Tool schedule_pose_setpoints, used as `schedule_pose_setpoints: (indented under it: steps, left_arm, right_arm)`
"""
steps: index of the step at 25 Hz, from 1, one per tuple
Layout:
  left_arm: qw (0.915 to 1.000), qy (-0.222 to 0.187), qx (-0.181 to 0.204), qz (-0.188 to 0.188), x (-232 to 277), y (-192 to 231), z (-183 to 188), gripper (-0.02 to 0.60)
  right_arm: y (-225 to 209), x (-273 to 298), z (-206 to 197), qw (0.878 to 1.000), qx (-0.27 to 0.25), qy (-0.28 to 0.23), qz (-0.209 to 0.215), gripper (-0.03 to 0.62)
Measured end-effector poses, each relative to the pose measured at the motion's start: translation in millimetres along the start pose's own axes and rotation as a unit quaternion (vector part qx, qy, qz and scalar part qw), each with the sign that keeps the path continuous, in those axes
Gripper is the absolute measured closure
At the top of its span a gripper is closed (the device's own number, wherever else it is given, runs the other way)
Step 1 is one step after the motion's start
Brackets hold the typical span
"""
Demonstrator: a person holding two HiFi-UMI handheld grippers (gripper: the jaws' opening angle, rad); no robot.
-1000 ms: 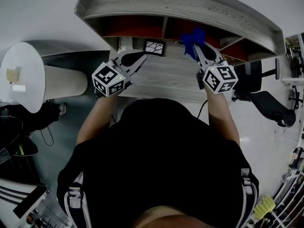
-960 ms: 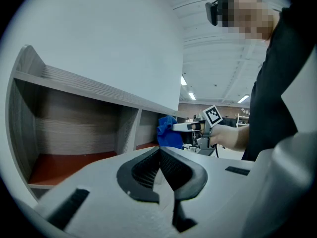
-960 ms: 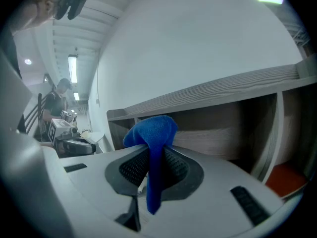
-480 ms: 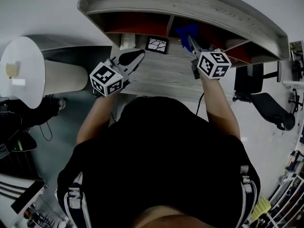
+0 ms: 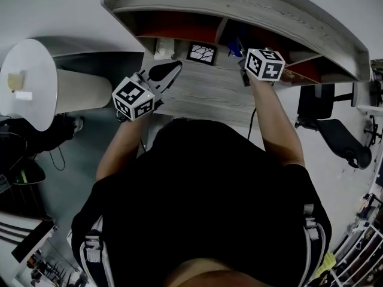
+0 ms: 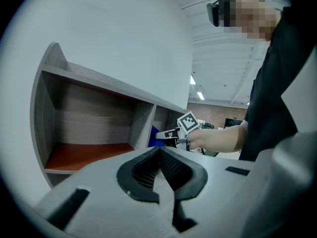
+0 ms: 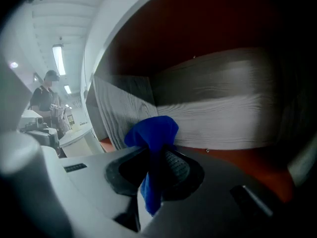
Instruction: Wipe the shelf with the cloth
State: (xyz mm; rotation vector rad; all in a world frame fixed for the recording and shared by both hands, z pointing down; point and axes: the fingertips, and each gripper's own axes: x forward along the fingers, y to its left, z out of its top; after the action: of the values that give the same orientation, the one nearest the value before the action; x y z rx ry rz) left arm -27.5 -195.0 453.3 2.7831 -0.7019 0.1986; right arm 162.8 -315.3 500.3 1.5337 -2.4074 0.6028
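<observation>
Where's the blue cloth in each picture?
Head view: blue cloth peeks out near the top, just right of centre, under the shelf top.
Left gripper view: small blue patch at centre.
Right gripper view: centre, pinched by the right gripper.
Shared landmark: the shelf divider, just left of the cloth.

Ceiling strips (image 7: pixel 58 58) are glowing behind my right claw (image 7: pixel 151 170), while the shelf (image 7: pixel 218 113) bay ahead is lying in shadow; only the cloth (image 7: pixel 153 133) is showing bright blue. Dark vignettes are ringing both gripper views, the head view is bowing the shelf, and close claw bodies are blurring.
</observation>
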Motion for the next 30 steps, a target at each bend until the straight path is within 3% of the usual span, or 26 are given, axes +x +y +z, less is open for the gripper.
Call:
schedule_pose_setpoints:
  steps: [20, 30]
  left_arm:
    - [0.9997, 0.006, -0.016, 0.02, -16, 6, -13, 0.565]
    - [0.9997, 0.003, -0.02, 0.013, -13, 0, -15, 0.565]
  right_arm:
    - [-14, 59, -23, 0.987, -0.101, 0.114, -0.046, 0.54]
    - [-13, 66, -24, 0.982, -0.126, 0.132, -0.04, 0.54]
